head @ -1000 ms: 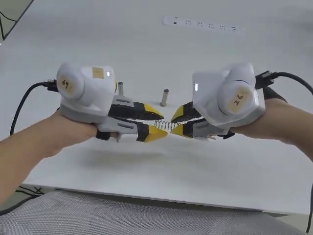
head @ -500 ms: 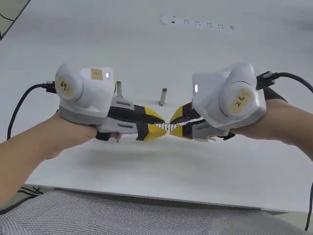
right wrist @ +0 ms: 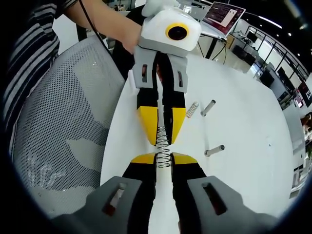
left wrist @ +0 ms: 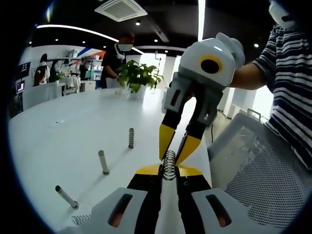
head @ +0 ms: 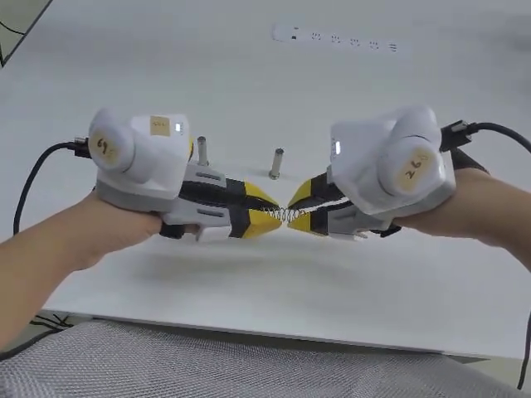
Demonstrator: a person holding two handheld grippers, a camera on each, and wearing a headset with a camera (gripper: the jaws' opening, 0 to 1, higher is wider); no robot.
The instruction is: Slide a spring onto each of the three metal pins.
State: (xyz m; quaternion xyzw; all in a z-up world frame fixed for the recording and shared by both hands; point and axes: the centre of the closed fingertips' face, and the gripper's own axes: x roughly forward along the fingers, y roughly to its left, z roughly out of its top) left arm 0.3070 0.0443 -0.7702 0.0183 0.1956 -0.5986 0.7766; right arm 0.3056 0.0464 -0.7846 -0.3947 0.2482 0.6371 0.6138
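A small coil spring [head: 287,215] is stretched in the air between both grippers, above the white table [head: 249,83]. The left gripper [head: 274,214] is shut on one end, the right gripper [head: 300,215] on the other. In the left gripper view the spring [left wrist: 169,165] sits between my own yellow tips [left wrist: 168,171]. The right gripper [left wrist: 174,148] pinches it from above. Two bare metal pins [left wrist: 103,162] [left wrist: 66,197] stand on the table, and a farther pin [left wrist: 130,138] carries a spring. In the head view two pins [head: 202,150] [head: 276,163] stand just behind the grippers.
A loose spring [right wrist: 193,109] lies on the table beside a pin [right wrist: 208,107]. A white power strip [head: 336,39] lies at the far side. A grey mesh chair [head: 207,365] sits under the near table edge. People stand in the background of the left gripper view.
The left gripper's jaws, spread a second ago, have closed on the free end of the spring. The two grippers have drawn closer together, tip to tip.
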